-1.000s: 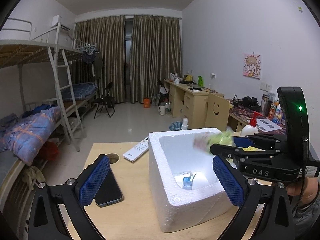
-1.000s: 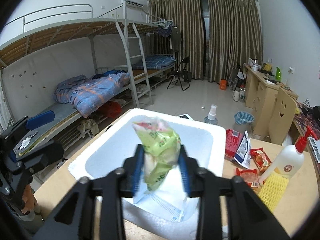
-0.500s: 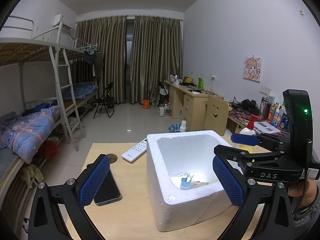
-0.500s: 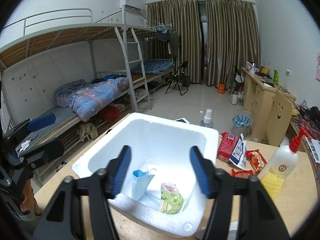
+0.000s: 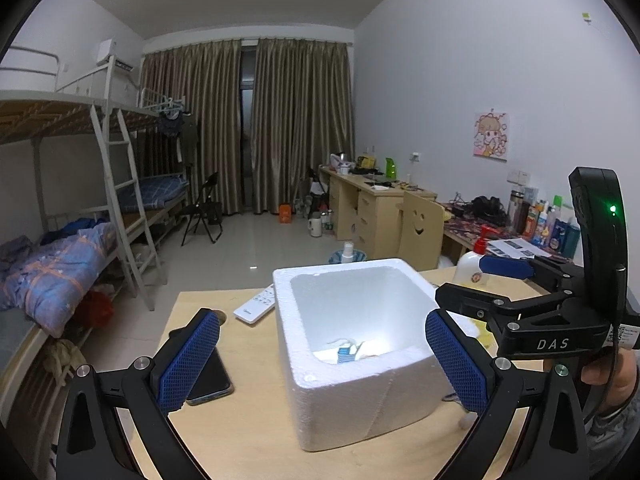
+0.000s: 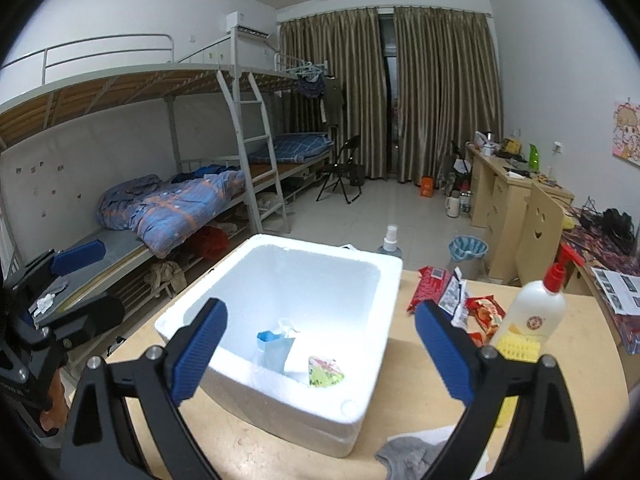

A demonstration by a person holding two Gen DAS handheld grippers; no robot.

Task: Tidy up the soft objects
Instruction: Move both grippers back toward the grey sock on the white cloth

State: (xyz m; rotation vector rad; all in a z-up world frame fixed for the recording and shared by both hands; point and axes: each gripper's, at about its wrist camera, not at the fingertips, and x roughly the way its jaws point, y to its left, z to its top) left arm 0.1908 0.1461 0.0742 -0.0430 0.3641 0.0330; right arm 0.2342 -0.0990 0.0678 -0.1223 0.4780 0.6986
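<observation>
Foam box [image 6: 362, 408] sat open on the desk [image 6: 576, 364], holding the green snack pouch [image 6: 325, 369] flat on its floor beside a blue tissue pack [image 6: 276, 348]. So 2 soft items looked already in. Right gripper [image 6: 320, 344] hung above the near rim, its fingers [image 6: 199, 348] had just been opening and stood wide apart, nothing between them. Left gripper [image 5: 322, 360] hovered on the box's other side, fingers also wide apart and empty. Still out on the desk: red snack packets [image 6: 460, 300] past the box's right wall, a yellow foam net [image 6: 516, 347] by the pump bottle [image 6: 532, 312], grey cloth [image 6: 412, 454] at the near edge. Phone [image 5: 210, 380] and remote [image 5: 256, 306] lay left of the box, not soft, probably stay. Judged partway through; several soft items left to box.
</observation>
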